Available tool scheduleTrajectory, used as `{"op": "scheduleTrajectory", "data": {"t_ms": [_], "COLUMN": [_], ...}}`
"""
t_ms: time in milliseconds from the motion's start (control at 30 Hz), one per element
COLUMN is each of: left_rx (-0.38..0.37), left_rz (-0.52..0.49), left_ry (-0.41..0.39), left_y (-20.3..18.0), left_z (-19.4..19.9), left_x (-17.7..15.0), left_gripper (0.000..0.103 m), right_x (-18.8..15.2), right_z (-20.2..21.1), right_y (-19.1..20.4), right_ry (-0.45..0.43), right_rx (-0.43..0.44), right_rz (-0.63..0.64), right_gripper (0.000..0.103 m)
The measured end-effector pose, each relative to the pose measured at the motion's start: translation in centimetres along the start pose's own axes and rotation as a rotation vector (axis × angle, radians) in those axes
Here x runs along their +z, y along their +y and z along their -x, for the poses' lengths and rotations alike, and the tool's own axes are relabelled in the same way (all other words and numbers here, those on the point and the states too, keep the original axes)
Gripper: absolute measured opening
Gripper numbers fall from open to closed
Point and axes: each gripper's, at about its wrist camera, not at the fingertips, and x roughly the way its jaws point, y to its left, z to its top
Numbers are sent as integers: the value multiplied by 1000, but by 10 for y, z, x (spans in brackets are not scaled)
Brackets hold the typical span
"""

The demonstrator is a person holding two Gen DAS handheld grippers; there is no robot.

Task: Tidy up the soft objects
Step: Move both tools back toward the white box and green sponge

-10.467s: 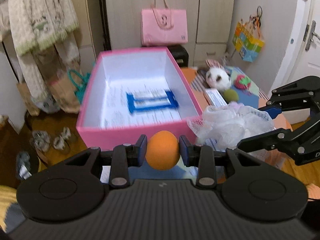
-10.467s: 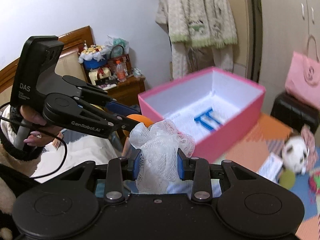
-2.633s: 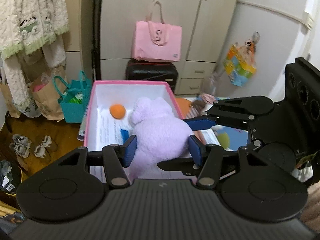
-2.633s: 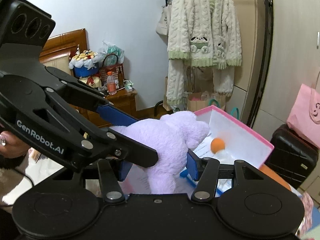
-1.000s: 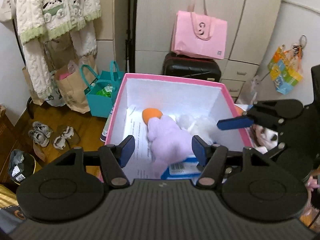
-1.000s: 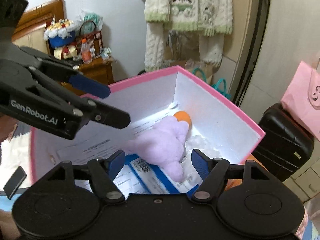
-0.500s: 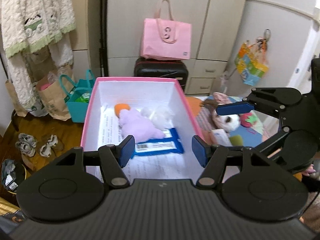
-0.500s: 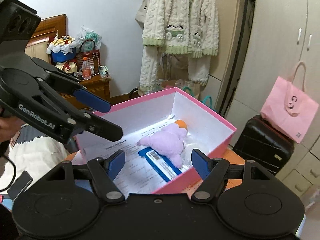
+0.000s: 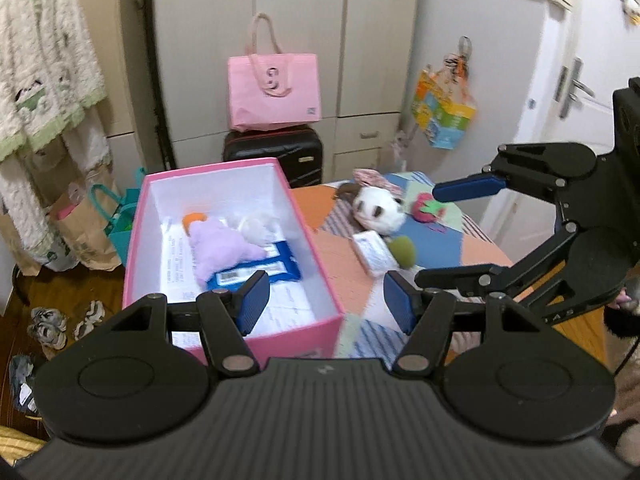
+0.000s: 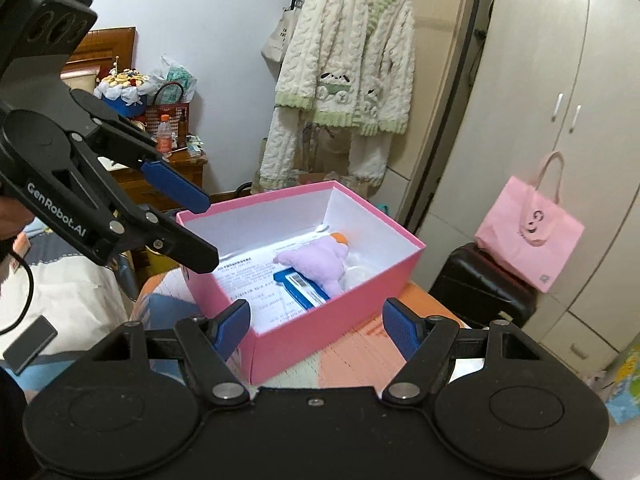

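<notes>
I've got the left gripper [image 9: 326, 300] gaping wide, nothing in it, over the near end of the pink box [image 9: 308, 236]. The right gripper [image 10: 316, 330] is wide and empty too. The purple plush [image 9: 218, 246] lies in the box's far half, against the orange ball [image 9: 191, 219]; the panda plush [image 9: 378, 210] sits right of it.

We read "GenRobot.AI" in white letters on the black side arm of the left gripper [image 10: 200, 236], seen in the right wrist view. The pink tote bag [image 9: 274, 92] atop the suitcase carries a darker pink emblem that looks like a "9" or a curled letter; we cannot tell which. The printed sheet [image 10: 256, 280] lining the pink box [image 10: 332, 332] bears lines of small characters, too fine to read. The blue packet [image 9: 256, 272] in the box shows a white barcode label, its digits illegible.
</notes>
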Motion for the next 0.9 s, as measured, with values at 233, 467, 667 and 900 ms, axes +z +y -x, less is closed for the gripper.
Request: {"op": "scheduleTrajectory", "data": {"t_ms": [233,467,667,900], "left_rx": [-42,-73,-100,-93], "left_rz": [-59,-92,-113,-108], "left_ry": [24,41,39,27], "left_y": [-34,-63,-84,-101], "left_z": [2,-19,-55,-99], "left_x": [-7,-7,-3,2], "left_gripper": [62,62,61,61], "right_x": [-30,-69,-100,-128], "right_z": [40,61,58,35], "right_y": [1,-28,-54,-71], "right_ry": [-27,-50,-76,-113], "right_rx": [-60,-122,-172,-197], "right_rz": [11,-78,-126,-79], "right_gripper": [78,78,78,78]}}
